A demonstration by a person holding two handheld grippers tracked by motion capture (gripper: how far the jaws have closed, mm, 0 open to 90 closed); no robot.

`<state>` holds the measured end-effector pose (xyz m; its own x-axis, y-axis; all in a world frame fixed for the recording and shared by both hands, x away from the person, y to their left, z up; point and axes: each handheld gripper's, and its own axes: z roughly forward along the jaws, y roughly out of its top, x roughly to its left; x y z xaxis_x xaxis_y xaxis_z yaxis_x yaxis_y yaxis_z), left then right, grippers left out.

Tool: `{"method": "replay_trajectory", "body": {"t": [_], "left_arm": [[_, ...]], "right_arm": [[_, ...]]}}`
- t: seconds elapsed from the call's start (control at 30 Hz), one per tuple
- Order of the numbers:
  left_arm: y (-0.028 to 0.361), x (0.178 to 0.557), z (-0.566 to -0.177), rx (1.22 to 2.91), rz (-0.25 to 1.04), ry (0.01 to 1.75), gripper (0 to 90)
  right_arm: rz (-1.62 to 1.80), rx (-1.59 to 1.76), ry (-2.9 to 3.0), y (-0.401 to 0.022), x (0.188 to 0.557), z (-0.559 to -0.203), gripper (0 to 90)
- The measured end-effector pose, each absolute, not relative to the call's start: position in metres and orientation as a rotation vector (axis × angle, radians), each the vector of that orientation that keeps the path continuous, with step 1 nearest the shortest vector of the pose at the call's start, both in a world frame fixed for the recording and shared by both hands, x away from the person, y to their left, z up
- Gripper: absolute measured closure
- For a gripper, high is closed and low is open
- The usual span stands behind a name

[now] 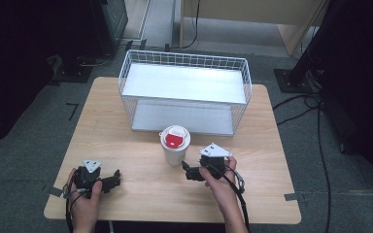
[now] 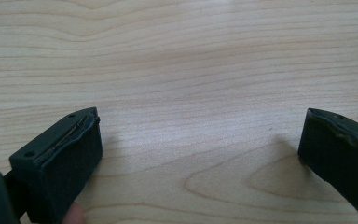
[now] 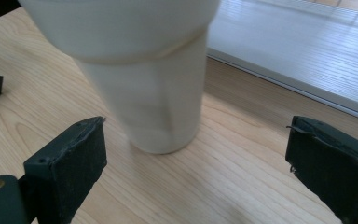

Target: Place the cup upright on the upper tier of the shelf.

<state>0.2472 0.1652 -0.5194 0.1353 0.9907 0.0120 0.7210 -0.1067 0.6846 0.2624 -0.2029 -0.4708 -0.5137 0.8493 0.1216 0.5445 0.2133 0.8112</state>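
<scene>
White cup [image 1: 175, 151] upright on wooden table [image 1: 136, 189], about mid-table, just in front of wire basket [image 1: 184, 92]. Cup body plain white, tapered, wider band near top. Red piece [image 1: 174, 140] on or in cup mouth, with white rim around it; cannot tell if lid insert or contents. Seen close in right gripper view: cup [image 3: 144, 93] standing flat on wood, between and beyond the two black jaws, not touched by either.

Right gripper [image 1: 190, 172] just right-front of cup, held in right hand [image 1: 221, 177], jaws pointing left toward cup base. Jaws wide apart, nothing clamped. Grey three-cornered plate on top. Cable trailing back along forearm.

Left gripper [image 1: 112, 180] at front-left of table, held in left hand [image 1: 80, 194], well apart from cup, jaws pointing right. In left gripper view jaws spread wide, bare wood grain between them, nothing gripped; fingertip [image 2: 77, 214] at bottom edge beside left jaw.

Wire basket white, rectangular, lying on its side, open face toward person. Flat white panel [image 1: 184, 82] across upper level, second white panel [image 1: 182, 119] at bottom, touching table. Nothing on either level. Edge of lower panel [image 3: 298, 51] behind cup in right gripper view.

Beyond table: grey floor, black cables [image 1: 315, 111] at right, dark stand bases at back corners.
</scene>
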Motion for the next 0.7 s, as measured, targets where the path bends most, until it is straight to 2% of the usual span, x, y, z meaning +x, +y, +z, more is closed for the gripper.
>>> {"method": "replay_trajectory", "body": {"t": [0.7], "left_arm": [[0.165, 0.247, -0.519, 1.888, 0.663, 1.64, 0.0]], "right_arm": [[1.313, 1.33, 2.06, -0.169, 0.275, -0.476, 5.1]]}}
